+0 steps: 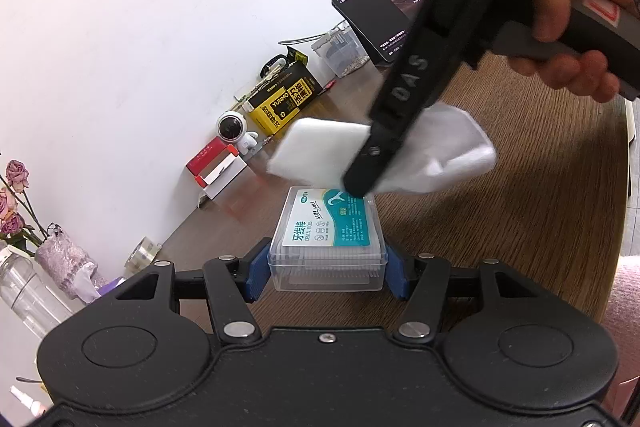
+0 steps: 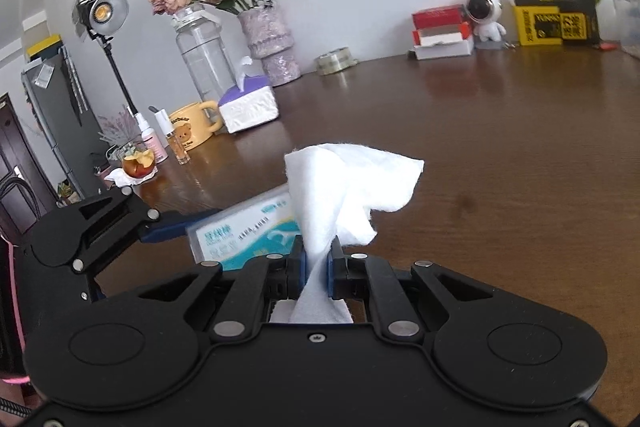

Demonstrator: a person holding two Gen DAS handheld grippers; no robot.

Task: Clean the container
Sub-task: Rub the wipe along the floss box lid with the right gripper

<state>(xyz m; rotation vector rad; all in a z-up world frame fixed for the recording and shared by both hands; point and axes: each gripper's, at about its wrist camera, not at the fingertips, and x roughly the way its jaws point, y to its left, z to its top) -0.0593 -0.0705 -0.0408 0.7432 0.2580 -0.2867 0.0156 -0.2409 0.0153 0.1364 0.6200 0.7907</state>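
Left tongs [image 1: 328,267] clamp a clear plastic floss-pick container [image 1: 329,239] by its two short sides, blue pads pressed to the walls, label facing up. Right tongs [image 2: 317,261] pinched tight on a white wipe [image 2: 352,183], its loose end bunched just above the container's far edge. Container is held above the brown counter [image 2: 500,163]. Well behind the container, along the wall: yellow box [image 1: 286,99], astronaut figure [image 1: 234,131], tape roll [image 1: 144,253].

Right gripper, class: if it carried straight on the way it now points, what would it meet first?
Probably the clear floss-pick box clamped in the left gripper. The right gripper and its white wipe hover just over the lid; depth is uncertain, so it might skim past onto the table.
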